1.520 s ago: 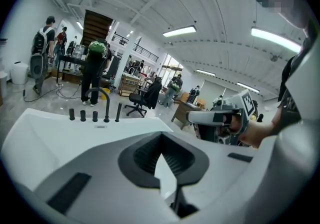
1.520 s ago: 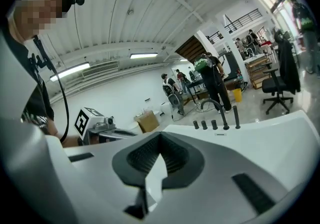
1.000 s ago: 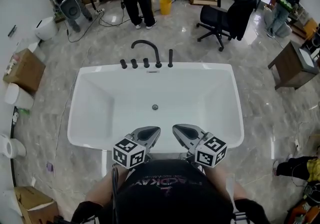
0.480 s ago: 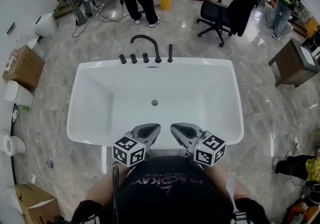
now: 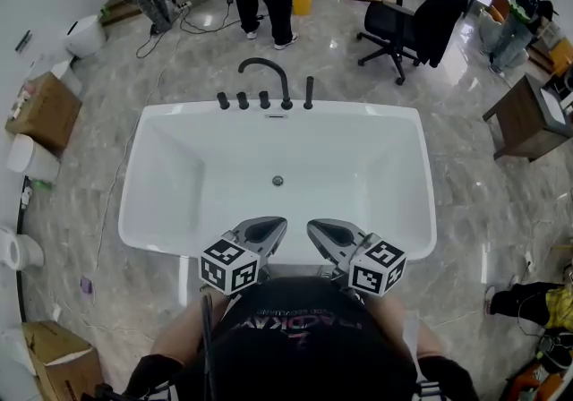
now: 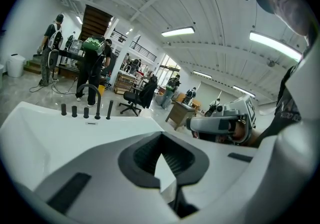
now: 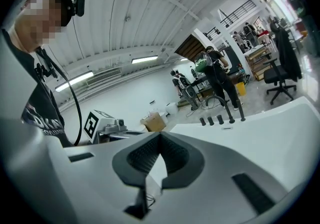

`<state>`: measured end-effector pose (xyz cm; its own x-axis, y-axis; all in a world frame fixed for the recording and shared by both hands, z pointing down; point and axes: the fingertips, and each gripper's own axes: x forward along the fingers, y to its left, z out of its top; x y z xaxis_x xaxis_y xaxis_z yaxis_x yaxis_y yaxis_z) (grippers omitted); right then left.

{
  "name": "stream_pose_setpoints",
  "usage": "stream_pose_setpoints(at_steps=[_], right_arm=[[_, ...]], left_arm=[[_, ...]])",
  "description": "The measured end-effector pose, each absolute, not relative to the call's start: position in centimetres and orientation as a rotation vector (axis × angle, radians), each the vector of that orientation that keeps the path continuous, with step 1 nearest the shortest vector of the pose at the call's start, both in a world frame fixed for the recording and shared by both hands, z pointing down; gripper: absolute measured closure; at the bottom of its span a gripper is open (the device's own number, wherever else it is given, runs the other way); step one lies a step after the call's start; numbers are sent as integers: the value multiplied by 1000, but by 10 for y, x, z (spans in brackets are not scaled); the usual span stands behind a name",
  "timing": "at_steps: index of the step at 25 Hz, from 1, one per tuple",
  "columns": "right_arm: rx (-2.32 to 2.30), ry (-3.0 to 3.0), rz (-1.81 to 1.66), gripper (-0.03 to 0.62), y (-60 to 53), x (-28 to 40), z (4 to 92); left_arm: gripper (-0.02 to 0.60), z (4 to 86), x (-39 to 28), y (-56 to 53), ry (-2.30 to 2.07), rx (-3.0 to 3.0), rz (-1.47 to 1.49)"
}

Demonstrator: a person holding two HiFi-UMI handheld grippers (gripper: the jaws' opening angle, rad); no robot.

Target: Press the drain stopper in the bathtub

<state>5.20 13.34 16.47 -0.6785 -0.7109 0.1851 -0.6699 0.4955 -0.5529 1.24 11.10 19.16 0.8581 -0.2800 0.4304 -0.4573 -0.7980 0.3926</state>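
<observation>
A small round metal drain stopper [image 5: 277, 181] sits in the middle of the floor of the white bathtub [image 5: 143, 211]. My left gripper [image 5: 269, 229] and right gripper [image 5: 318, 231] hover side by side over the tub's near rim, well short of the stopper. Both are shut with nothing between their jaws. In the left gripper view the left gripper [image 6: 161, 135] points along the tub [image 6: 55, 133] toward the black faucet [image 6: 90, 94]. The right gripper [image 7: 160, 137] looks over the tub [image 7: 285, 128] at the same faucet [image 7: 220, 103]. The stopper is hidden in both gripper views.
A black arched faucet [image 5: 266, 77] with several black knobs stands on the tub's far rim. Beyond it people stand on the marble floor, near a black office chair [image 5: 400, 28]. Cardboard boxes [image 5: 43, 117] lie at the left, a wooden table [image 5: 528, 122] at the right.
Both grippers stay where they were over the near rim. The head view has shifted slightly, and the people at the back have moved a little.
</observation>
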Motion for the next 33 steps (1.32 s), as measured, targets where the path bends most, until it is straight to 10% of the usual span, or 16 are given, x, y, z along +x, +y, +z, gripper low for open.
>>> stream_pose_setpoints(at_steps=[33], right_arm=[[-1220,2668,-925,583,123,58,166]], left_arm=[[575,193,22,100,-531,2539,500]])
